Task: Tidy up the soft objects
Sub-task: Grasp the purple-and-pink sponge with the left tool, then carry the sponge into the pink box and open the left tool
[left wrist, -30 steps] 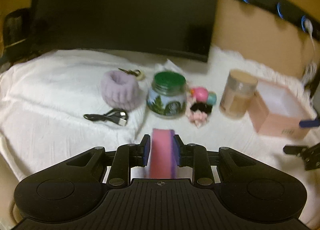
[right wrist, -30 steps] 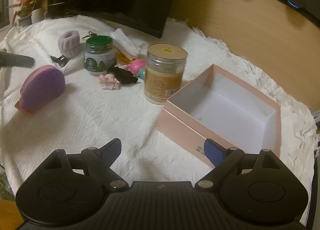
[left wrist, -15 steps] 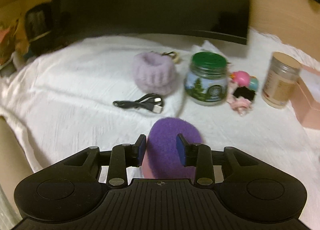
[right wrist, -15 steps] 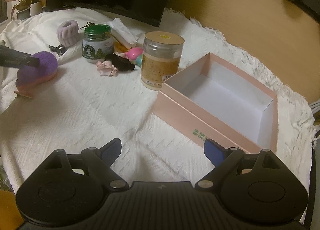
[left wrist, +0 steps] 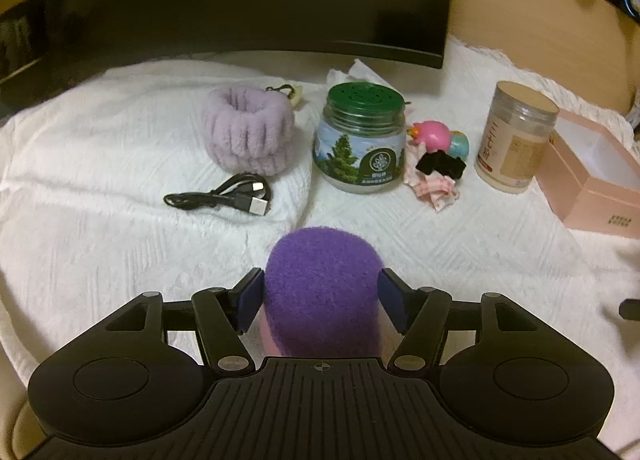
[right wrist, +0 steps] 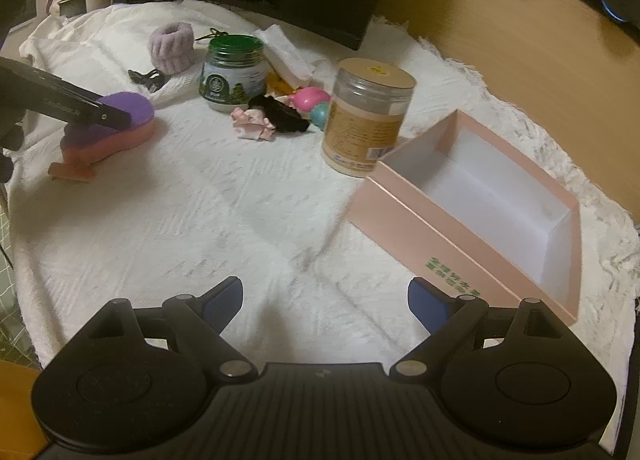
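Left tool (left wrist: 320, 296) wider around sponge (left wrist: 320, 292)

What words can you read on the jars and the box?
None can be read clearly.
Green-lidded jar: round logo with small print under it, too blurred.
Tan-lidded jar: label print and a yellow lid sticker, too small.
Pink box: two rows of green characters on its side, too blurred to read.
Left gripper: faint lettering along the finger, unreadable.
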Demonstrator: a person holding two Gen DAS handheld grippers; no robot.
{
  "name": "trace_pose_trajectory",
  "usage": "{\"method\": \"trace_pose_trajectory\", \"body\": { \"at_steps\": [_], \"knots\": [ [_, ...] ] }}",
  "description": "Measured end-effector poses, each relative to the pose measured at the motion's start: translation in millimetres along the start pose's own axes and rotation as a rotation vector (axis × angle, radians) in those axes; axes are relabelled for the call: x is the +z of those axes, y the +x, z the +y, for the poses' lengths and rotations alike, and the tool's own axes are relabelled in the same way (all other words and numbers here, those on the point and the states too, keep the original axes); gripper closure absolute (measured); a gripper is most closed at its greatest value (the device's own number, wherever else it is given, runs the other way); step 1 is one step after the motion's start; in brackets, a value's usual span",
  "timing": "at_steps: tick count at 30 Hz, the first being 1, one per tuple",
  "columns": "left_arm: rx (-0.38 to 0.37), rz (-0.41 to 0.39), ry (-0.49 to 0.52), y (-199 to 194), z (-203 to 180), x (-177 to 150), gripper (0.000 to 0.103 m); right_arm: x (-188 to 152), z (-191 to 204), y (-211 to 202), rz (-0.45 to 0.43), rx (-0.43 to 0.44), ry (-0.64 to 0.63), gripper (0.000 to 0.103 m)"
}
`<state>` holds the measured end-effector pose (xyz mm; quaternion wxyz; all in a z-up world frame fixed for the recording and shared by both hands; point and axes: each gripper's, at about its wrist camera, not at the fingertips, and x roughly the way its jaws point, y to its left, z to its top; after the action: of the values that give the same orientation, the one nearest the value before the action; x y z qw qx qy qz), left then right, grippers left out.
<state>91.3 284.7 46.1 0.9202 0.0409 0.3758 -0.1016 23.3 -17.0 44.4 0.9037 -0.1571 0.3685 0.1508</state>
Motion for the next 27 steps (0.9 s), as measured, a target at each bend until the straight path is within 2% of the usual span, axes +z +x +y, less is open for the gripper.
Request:
{"method": "trace_pose_trajectory", "body": {
  "at_steps": [3, 5, 7, 9, 11, 15, 18, 20, 23, 27],
  "knots": [
    [0.018, 0.053, 0.067, 13.0, -4.2, -0.3, 0.031, 7.7, 9.0, 3.5, -0.011, 0.046, -0.006, 0.012],
    [0.009, 0.080, 0.059, 19.4, -1.1, -1.5, 0.031, 15.8, 20.6, 7.2, -0.016, 0.098, -0.021, 0.012],
    [-0.038, 0.058, -0.019, 14.9, 10.0, -0.1, 0.031, 25.5, 37.2, 9.8, -0.029, 0.157, -0.054, 0.012],
    [-0.103, -0.001, -0.134, 1.2, 28.4, 0.4, 0.031, 34.6, 55.3, 10.9, -0.044, 0.217, -0.091, 0.012],
    [-0.097, -0.047, -0.204, -14.4, 43.5, 0.7, 0.031, 46.1, 79.9, 13.5, -0.057, 0.290, -0.126, 0.012],
    [-0.060, -0.097, -0.263, -47.4, 69.3, -3.5, 0.031, 65.0, 124.1, 25.4, -0.053, 0.388, -0.118, 0.015],
    [-0.064, -0.110, -0.300, -62.0, 85.2, -7.9, 0.032, 73.1, 151.3, 38.7, -0.048, 0.421, -0.105, 0.028],
    [-0.066, -0.117, -0.319, -67.4, 92.9, -10.3, 0.032, 73.7, 159.6, 48.8, -0.027, 0.408, -0.118, 0.044],
    [-0.081, -0.108, -0.342, -66.3, 101.7, -13.2, 0.032, 73.8, 162.0, 57.6, 0.008, 0.436, -0.117, 0.053],
    [-0.140, -0.071, -0.341, -53.0, 101.6, -12.6, 0.032, 77.7, 155.9, 51.9, 0.005, 0.413, -0.107, 0.054]
  ]
}}
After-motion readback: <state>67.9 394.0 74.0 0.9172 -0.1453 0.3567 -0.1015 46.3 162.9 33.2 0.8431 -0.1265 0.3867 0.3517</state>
